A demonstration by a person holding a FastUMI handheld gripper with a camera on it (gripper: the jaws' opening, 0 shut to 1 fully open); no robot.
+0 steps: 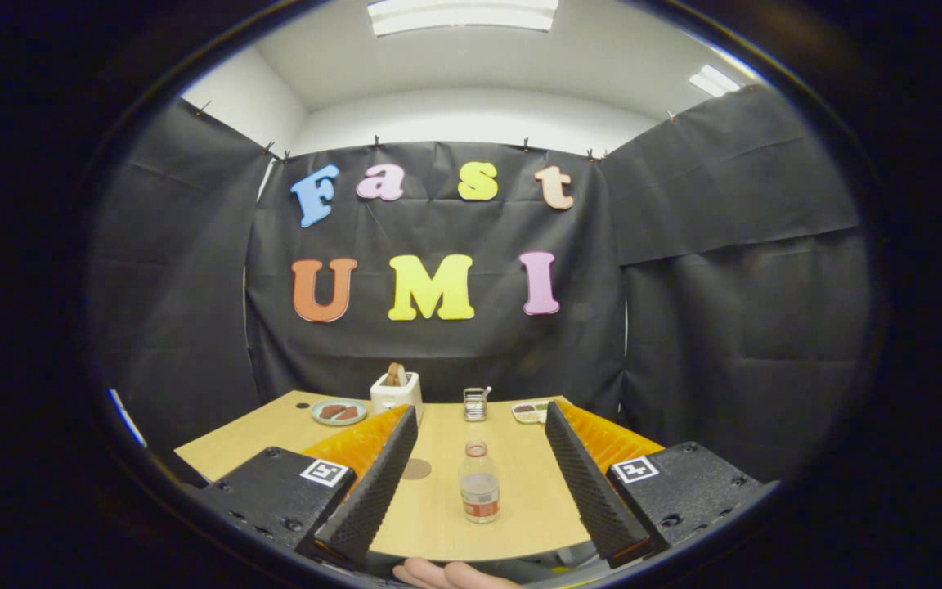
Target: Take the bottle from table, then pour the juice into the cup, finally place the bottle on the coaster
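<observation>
Gripper view, lower centre of frame: gripper (479, 483) spread wide, fingers (373, 491) apart at lower left and lower right, gripping nothing. Clear plastic bottle (479, 484) upright on wooden table (520, 507), between the fingers, touching neither; red cap on, red label band near base, contents not clearly judged. Round brown coaster (416, 469) flat on table just left of bottle, close against the left finger's inner edge, apart from the bottle. Further back, centre of frame near the far table edge: small metal cup with handle (476, 403), beyond the bottle and well apart from it. Left of that, white toaster (396, 390) with bread slice standing in the slot. Further left, plate (338, 411) bearing brown food items. Right of the cup, a shallow tray (530, 412) with dark items, partly hidden behind the right finger; contents too small to identify. Bottom centre of frame: part of a person's hand (446, 574) below the table edge. Upper frame: ceiling light panels (463, 15).
</observation>
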